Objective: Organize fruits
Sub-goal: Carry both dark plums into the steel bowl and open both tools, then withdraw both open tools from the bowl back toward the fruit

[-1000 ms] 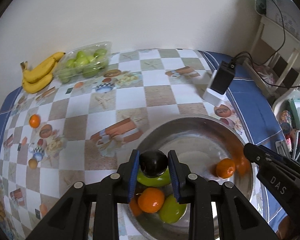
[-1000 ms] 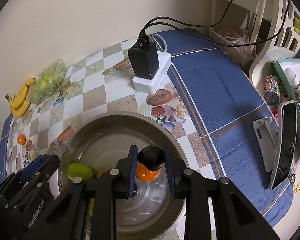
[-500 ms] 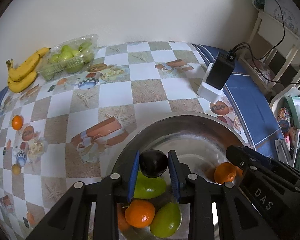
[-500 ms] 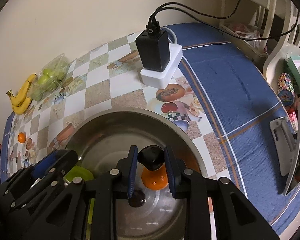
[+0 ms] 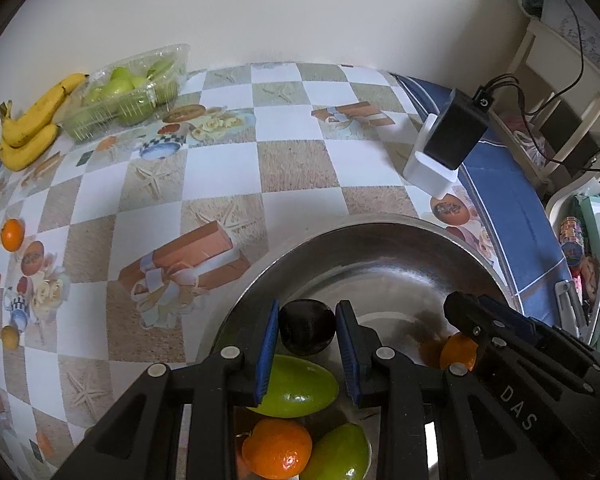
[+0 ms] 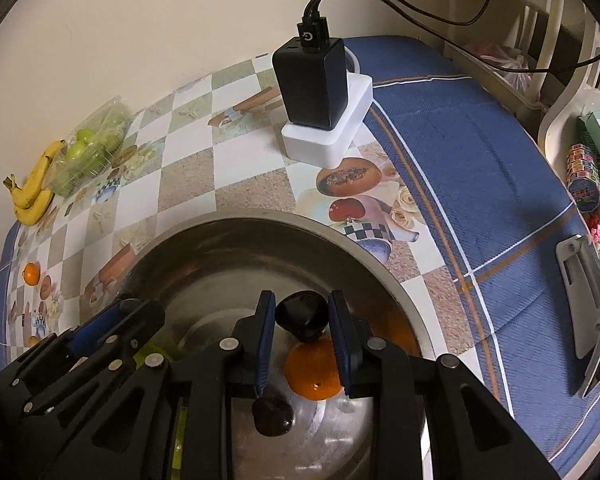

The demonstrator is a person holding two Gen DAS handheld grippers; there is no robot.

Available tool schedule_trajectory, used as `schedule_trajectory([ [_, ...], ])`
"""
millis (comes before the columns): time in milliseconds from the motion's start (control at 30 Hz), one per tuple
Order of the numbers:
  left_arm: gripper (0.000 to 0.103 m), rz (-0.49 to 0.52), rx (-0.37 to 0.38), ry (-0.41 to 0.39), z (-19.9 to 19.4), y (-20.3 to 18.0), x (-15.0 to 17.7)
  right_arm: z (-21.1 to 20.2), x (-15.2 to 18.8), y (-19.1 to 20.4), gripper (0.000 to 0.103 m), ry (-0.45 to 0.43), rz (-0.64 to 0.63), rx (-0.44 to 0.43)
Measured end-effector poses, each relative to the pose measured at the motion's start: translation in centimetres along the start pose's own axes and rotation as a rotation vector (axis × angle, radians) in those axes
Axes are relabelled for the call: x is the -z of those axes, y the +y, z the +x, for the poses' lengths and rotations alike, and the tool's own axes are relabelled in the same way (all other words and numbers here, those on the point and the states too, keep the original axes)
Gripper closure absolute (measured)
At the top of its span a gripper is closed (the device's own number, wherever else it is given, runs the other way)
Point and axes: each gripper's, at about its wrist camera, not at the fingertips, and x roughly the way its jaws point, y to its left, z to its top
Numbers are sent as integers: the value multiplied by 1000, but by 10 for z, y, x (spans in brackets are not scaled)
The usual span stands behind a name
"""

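My left gripper [image 5: 307, 330] is shut on a dark plum [image 5: 307, 332], held over the near left part of the steel bowl [image 5: 380, 236]. Under it lie two green fruits [image 5: 298, 386] and an orange [image 5: 278, 448]. My right gripper [image 6: 302, 318] is shut on a second dark plum [image 6: 302, 316] above the bowl [image 6: 260, 228]. Below that plum rest an orange [image 6: 314, 374] and another dark plum [image 6: 273, 416] on the bowl's floor. The right gripper's black body [image 5: 520, 344] shows at the right of the left wrist view, partly covering an orange [image 5: 456, 350].
Bananas [image 5: 30, 120] and a clear tray of green fruit [image 5: 128, 88] sit at the table's far left by the wall. A loose orange [image 5: 12, 234] and a small yellowish fruit [image 5: 10, 336] lie at the left edge. A black charger on a white box [image 5: 448, 140] stands beyond the bowl.
Both grippers have sunk toward the bowl with their plums still held; the bowl and the fruit in it look larger and closer.
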Motion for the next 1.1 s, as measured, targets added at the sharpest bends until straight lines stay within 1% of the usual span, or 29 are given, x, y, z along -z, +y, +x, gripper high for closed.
schedule_trajectory([
  [500,71,-10,11,36,8,1,3,7,1,1,74,10,3,14],
  [600,69,-11,16,34,7,0,2,5,0,1,72,7,4,13],
  [633,69,-15,17,32,6,0,1,3,0,1,69,5,4,13],
  [800,63,-25,30,17,-4,2,-2,-9,-3,2,69,-18,0,13],
  [1000,63,-44,38,-1,-22,7,-7,-28,-7,5,69,-55,-10,17],
  [1100,63,-64,24,0,-29,13,-9,-31,-7,5,69,-55,-11,21],
])
